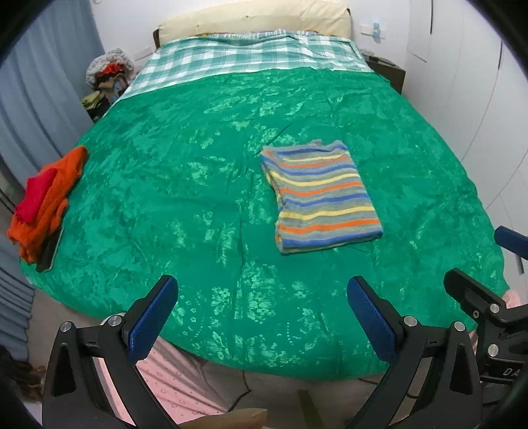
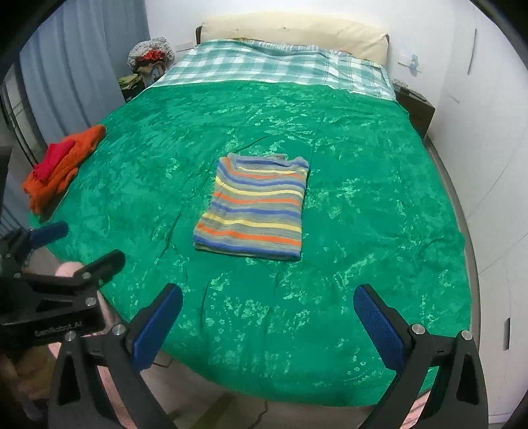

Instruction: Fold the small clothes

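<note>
A striped garment [image 1: 321,196] in grey, blue, yellow and orange lies folded into a flat rectangle on the green bedspread [image 1: 198,198]. It also shows in the right wrist view [image 2: 255,206]. My left gripper [image 1: 262,290] is open and empty, held above the bed's near edge, short of the garment. My right gripper [image 2: 268,298] is open and empty, also near the front edge, with the garment ahead of it. Each gripper shows at the side of the other's view: the right one [image 1: 495,264] and the left one [image 2: 76,244].
A pile of orange and red clothes [image 1: 46,201] lies at the bed's left edge, also in the right wrist view [image 2: 61,161]. A checked sheet [image 1: 250,52] and cream pillow [image 1: 257,19] are at the head. Curtains stand left, white wall right, a clothes heap [image 1: 105,72] beside the bed.
</note>
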